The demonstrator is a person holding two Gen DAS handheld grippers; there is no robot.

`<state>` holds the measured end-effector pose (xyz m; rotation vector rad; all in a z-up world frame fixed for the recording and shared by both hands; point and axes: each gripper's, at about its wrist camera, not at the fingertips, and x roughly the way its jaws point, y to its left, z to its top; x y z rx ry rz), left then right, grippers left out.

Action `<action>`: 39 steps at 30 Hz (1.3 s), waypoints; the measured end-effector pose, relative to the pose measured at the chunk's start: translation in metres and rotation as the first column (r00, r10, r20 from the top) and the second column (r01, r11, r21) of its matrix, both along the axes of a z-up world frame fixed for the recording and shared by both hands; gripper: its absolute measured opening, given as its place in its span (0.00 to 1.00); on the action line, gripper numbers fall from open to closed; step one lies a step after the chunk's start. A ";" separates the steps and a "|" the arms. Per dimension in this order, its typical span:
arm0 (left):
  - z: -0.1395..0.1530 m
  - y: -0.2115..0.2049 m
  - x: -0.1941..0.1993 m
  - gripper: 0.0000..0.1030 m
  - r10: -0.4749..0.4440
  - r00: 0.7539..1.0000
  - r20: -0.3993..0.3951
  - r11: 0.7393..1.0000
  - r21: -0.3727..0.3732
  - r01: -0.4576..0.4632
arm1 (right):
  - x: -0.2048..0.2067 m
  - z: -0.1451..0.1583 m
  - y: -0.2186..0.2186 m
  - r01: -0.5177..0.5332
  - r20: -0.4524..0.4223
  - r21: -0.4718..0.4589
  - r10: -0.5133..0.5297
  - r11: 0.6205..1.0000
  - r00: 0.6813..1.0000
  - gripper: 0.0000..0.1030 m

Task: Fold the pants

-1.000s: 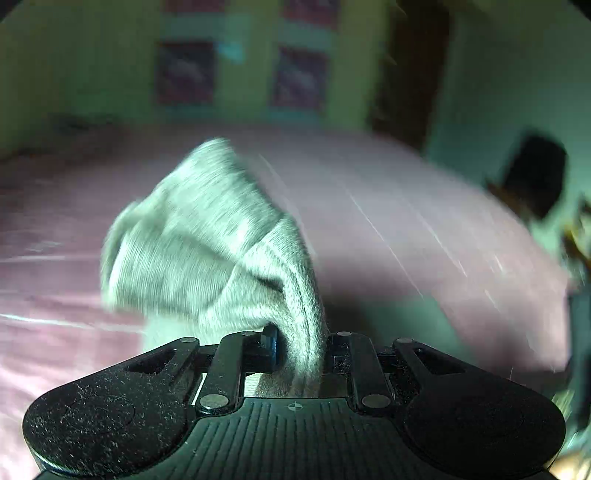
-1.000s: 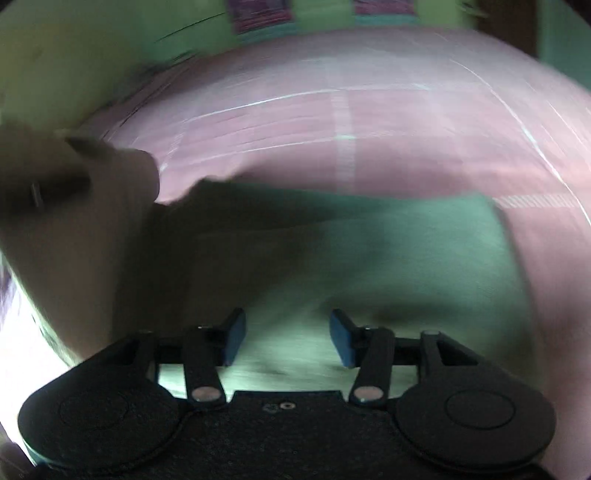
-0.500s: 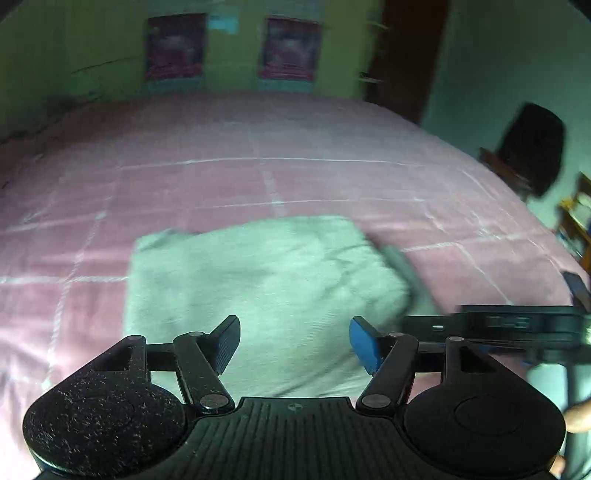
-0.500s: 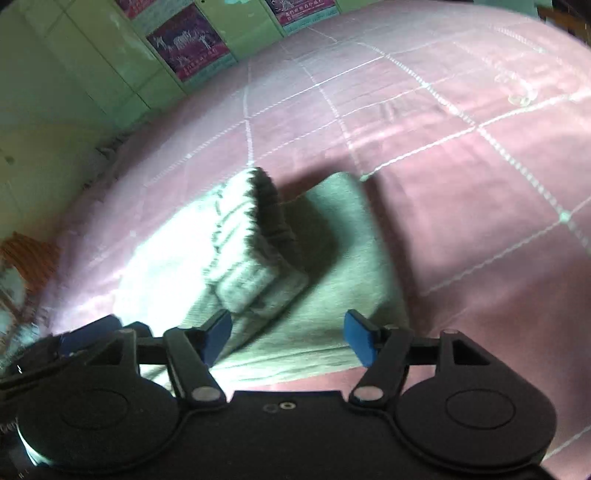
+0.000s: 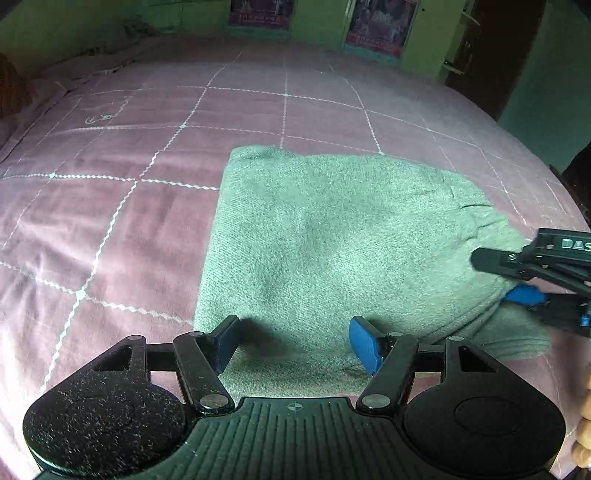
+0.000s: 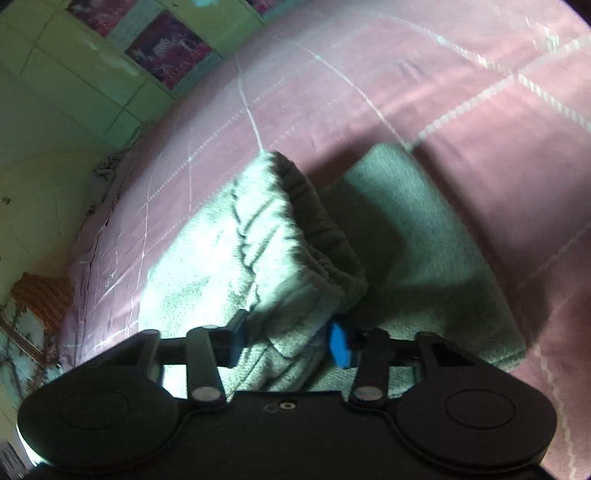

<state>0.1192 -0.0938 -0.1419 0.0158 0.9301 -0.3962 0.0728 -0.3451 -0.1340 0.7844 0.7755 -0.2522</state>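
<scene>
Left tongs (image 5: 293,343) stand spread over the near edge of the folded pants (image 5: 332,251), their blue pads clear of the cloth, one on each side, with nothing pinched between them. Right tongs (image 6: 288,338) are closing around a raised fold of the same pants (image 6: 266,236): the grey knit bulges up between the two pads, and both pads appear to touch the fabric just below the gathered, ribbed waistband (image 6: 321,236). In the left wrist view the right tongs (image 5: 517,280) reach in from the right edge, their dark fingers lying against the right end of the pants, with one blue pad at the cloth's edge.

Folded into a thick, roughly square bundle, the pants are light grey and of a soft fleecy knit. They lie on a bed covered by a pink bedspread (image 5: 147,221) stitched with a white grid of lines. The bundle sits on the near right part of the bed, its left edge straight, its right end rounder and looser, with a lower layer showing beyond the upper one at the near right.

At the far side of the bed a green wall (image 5: 317,22) carries two dark posters (image 5: 380,26), and a dark door (image 5: 495,55) stands at the far right. Fingertips of a person's hand (image 5: 583,424) show at the right edge, near the left tongs' body.
</scene>
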 end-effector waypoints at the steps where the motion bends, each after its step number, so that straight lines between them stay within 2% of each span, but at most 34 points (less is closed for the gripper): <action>1: 0.002 0.001 -0.001 0.64 0.006 1.000 0.015 1.000 0.002 -0.006 | -0.003 0.008 0.007 -0.016 0.023 -0.039 0.016 0.999 1.000 0.38; 5: 0.010 -0.003 -0.007 0.63 0.005 0.997 0.074 1.000 -0.004 -0.005 | -0.016 0.038 0.025 -0.045 0.093 -0.175 0.062 0.984 0.994 0.36; 8: 0.015 -0.015 -0.015 0.64 -0.038 0.995 0.097 0.999 -0.004 0.038 | -0.033 0.049 0.022 -0.031 0.116 -0.230 0.059 0.973 0.992 0.35; 10: 0.010 -0.024 -0.016 0.64 -0.061 0.995 0.081 0.998 0.010 0.060 | -0.046 0.052 0.014 -0.017 0.125 -0.251 0.050 0.968 0.991 0.35; 12: 0.002 -0.033 -0.016 0.64 -0.081 0.995 0.056 0.996 0.027 0.079 | -0.055 0.046 0.000 0.007 0.099 -0.237 0.016 0.972 0.995 0.35; 14: -0.005 -0.041 -0.018 0.64 -0.094 0.994 0.058 0.993 0.074 0.090 | -0.056 0.027 -0.017 0.040 0.060 -0.191 -0.029 0.981 0.998 0.36; 17: -0.003 -0.040 -0.017 0.64 -0.102 0.993 0.055 0.992 0.077 0.098 | -0.054 -0.006 -0.026 0.004 -0.055 -0.134 -0.012 0.991 0.998 0.42; 19: 0.002 -0.036 -0.017 0.64 -0.103 0.993 0.054 0.992 0.073 0.099 | -0.060 0.001 -0.026 0.032 -0.022 -0.140 -0.036 0.990 0.999 0.49; 20: 0.006 -0.033 -0.018 0.64 -0.099 0.994 0.057 0.993 0.070 0.094 | -0.063 0.011 -0.025 0.038 -0.005 -0.165 -0.039 0.986 0.999 0.49; 23: 0.018 -0.030 -0.017 0.64 -0.087 0.992 0.090 0.995 0.061 0.081 | -0.068 0.040 -0.014 0.042 0.051 -0.292 -0.028 0.956 0.998 0.48; 25: 0.020 -0.035 -0.009 0.64 -0.087 0.992 0.091 0.994 0.075 0.080 | -0.060 0.051 -0.004 0.005 0.051 -0.381 0.016 0.925 0.999 0.44; 27: 0.015 -0.040 -0.003 0.64 -0.081 0.994 0.069 0.993 0.091 0.074 | -0.043 0.054 0.004 -0.044 0.021 -0.435 0.059 0.899 0.998 0.38; 29: 0.001 -0.043 0.000 0.64 -0.092 0.995 0.030 0.988 0.126 0.087 | -0.033 0.051 0.008 -0.074 -0.007 -0.477 0.081 0.876 0.997 0.38; 32: -0.007 -0.042 -0.010 0.64 -0.118 0.991 0.056 0.985 0.129 0.110 | -0.030 0.027 0.008 -0.146 -0.141 -0.535 0.082 0.832 0.987 0.36; 33: -0.007 -0.041 -0.012 0.65 -0.123 0.991 0.057 0.985 0.126 0.115 | -0.038 0.013 -0.002 -0.164 -0.177 -0.509 0.083 0.845 0.981 0.33; 34: -0.006 -0.041 -0.012 0.65 -0.122 0.991 0.057 0.985 0.126 0.114 | -0.047 0.004 -0.011 -0.142 -0.177 -0.479 0.063 0.866 0.982 0.38; 36: -0.002 -0.040 -0.010 0.65 -0.116 0.992 0.049 0.987 0.117 0.110 | -0.056 0.007 -0.023 -0.095 -0.140 -0.421 0.039 0.902 0.989 0.39; 39: 0.011 -0.037 -0.008 0.65 -0.124 0.991 0.057 0.989 0.091 0.119 | -0.057 0.027 -0.019 -0.084 -0.109 -0.463 0.037 0.883 0.993 0.39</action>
